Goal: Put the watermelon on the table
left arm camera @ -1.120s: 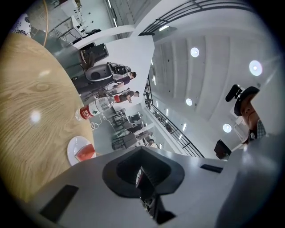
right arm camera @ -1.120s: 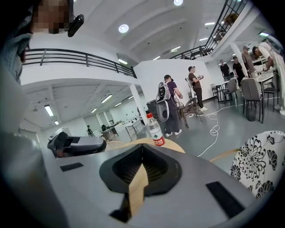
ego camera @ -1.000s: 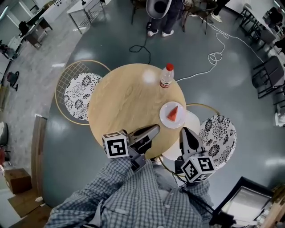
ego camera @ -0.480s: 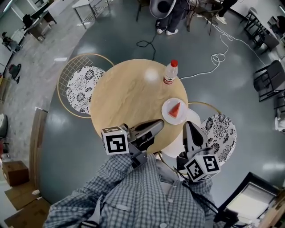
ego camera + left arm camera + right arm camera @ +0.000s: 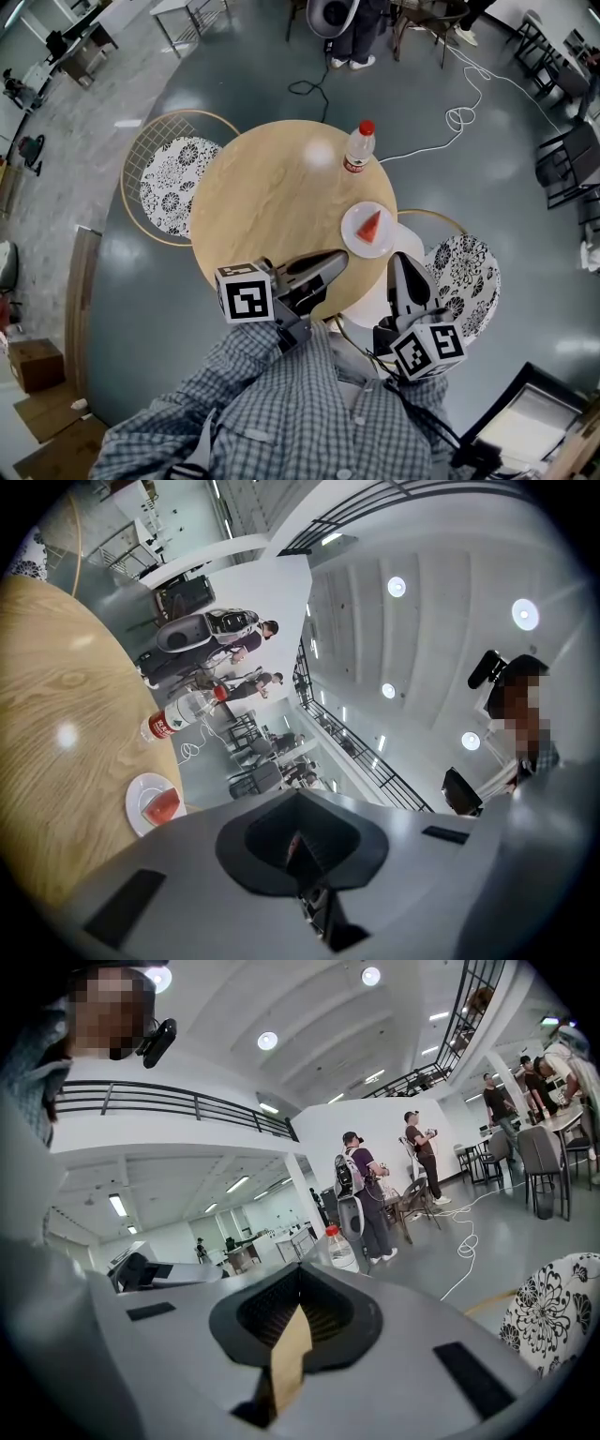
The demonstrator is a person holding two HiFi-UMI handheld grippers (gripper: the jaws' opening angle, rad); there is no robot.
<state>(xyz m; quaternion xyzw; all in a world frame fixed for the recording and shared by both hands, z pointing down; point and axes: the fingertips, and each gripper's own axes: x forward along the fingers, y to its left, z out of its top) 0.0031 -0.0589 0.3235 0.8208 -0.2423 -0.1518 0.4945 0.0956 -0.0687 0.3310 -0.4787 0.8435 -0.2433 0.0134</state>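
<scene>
A red wedge of watermelon [image 5: 372,226] lies on a small white plate [image 5: 351,232] at the right edge of the round wooden table [image 5: 272,197]. My left gripper [image 5: 339,258] hovers over the table's near edge, shut and empty, with plate and wedge ahead to its right. My right gripper [image 5: 398,258] stands just off the table's rim, below the plate, also shut with nothing in it. In the left gripper view the watermelon [image 5: 163,805] and plate [image 5: 136,794] show left of the closed jaws [image 5: 298,794]. The right gripper view shows shut jaws [image 5: 300,1271] and no watermelon.
A clear bottle [image 5: 357,148] with a red cap stands at the table's far right; it also shows as a bottle [image 5: 341,1249] beyond the right jaws. Floral-cushioned wire chairs sit at the left [image 5: 173,183] and right [image 5: 464,281]. A white cable [image 5: 450,117] lies on the floor, and people stand beyond.
My right gripper has risen a little near the table's edge. The left gripper has stayed where it was, and both remain shut.
</scene>
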